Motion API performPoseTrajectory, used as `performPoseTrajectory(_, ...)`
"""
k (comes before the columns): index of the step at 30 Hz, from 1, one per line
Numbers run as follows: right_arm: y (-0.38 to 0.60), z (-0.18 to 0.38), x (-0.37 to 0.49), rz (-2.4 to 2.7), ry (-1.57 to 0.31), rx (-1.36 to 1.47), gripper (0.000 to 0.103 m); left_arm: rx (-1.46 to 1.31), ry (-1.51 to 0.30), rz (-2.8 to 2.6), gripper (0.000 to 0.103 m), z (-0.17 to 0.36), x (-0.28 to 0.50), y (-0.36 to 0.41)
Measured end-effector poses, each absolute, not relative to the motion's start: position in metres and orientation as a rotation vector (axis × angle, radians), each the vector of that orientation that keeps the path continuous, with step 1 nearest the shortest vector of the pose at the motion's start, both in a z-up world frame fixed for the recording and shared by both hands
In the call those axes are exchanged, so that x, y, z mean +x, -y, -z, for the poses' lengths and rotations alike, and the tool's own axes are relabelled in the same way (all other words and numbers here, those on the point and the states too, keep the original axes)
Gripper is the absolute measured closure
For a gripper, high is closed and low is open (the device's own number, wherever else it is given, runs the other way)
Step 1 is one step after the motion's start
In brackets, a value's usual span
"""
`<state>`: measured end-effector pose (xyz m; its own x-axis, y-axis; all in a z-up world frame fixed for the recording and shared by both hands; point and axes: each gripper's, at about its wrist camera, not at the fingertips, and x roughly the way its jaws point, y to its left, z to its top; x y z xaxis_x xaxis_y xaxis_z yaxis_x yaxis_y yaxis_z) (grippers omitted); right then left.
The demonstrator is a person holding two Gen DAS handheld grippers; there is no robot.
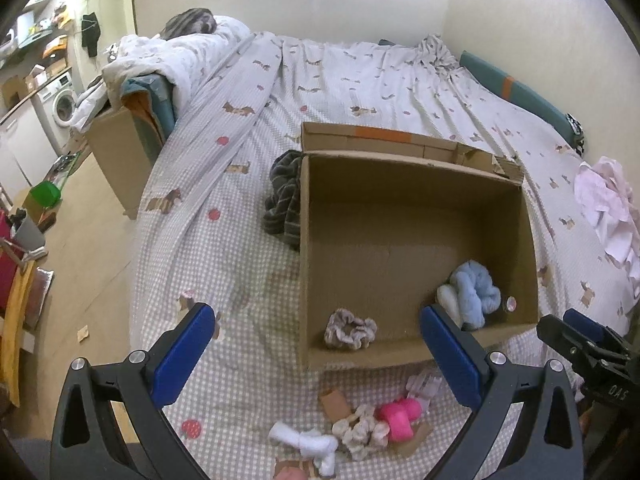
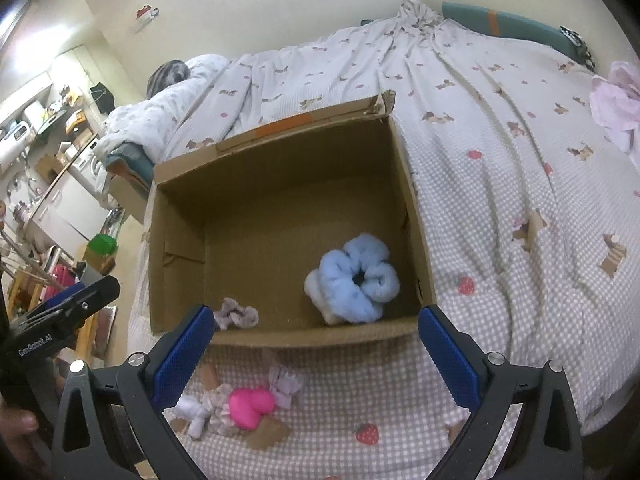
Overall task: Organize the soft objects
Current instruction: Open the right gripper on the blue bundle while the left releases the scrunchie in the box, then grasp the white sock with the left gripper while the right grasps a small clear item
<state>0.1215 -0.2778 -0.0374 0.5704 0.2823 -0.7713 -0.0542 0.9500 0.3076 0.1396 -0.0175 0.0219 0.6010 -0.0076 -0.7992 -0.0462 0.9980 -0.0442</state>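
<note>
An open cardboard box (image 1: 320, 264) (image 2: 178, 216) sits on the bed. Inside it lie a fluffy blue scrunchie (image 1: 476, 288) (image 2: 358, 276) on a white one, and a beige scrunchie (image 1: 350, 328) (image 2: 236, 316) near the front wall. In front of the box lie a pink soft piece (image 1: 398, 418) (image 2: 252, 402), a cream scrunchie (image 1: 360, 432), a white one (image 1: 308, 442) (image 2: 192, 412) and a clear pleated one (image 2: 284, 386). My left gripper (image 1: 320, 348) hovers open above these. My right gripper (image 2: 316, 350) is open too, over the box's front edge, nothing between its fingers.
A dark striped cloth (image 1: 284, 196) lies against the box's left side. A pink garment (image 1: 608, 208) (image 2: 616, 100) lies at the bed's right. Bundled duvet (image 1: 168, 64) at the far left corner. Floor and cluttered furniture (image 1: 36, 208) lie left of the bed.
</note>
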Motion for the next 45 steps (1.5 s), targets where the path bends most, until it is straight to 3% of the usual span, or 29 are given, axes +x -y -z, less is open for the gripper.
performPoseTrajectory(19,0.277,0.071,0.086,-0.219,-1.062,0.251,0.0,0.01,-1.093,-0.05,0.001,0.035,0.109,0.009)
performPoseTrajectory(29,0.276,0.093,0.097,-0.213,-1.158,0.306,0.0,-0.205,-1.315,-0.043,0.002,0.088,0.121,-0.025)
performPoseTrajectory(34,0.277,0.099,0.101,-0.212,-1.175,0.319,0.0,-0.156,-1.433,0.055,0.003,0.117,0.118,-0.002)
performPoseTrajectory(37,0.278,0.101,0.101,-0.211,-1.177,0.326,0.0,-0.065,-1.432,0.075,0.017,0.12,0.114,0.011)
performPoseTrajectory(42,0.284,0.106,0.1,-0.197,-1.191,0.353,0.0,0.039,-1.441,0.132,0.018,0.126,0.111,0.025)
performPoseTrajectory(44,0.286,0.107,0.101,-0.198,-1.198,0.36,0.0,0.064,-1.456,0.138,0.042,0.133,0.111,0.028)
performPoseTrajectory(45,0.286,0.106,0.102,-0.2,-1.199,0.362,0.0,0.068,-1.469,0.141,0.062,0.137,0.111,0.03)
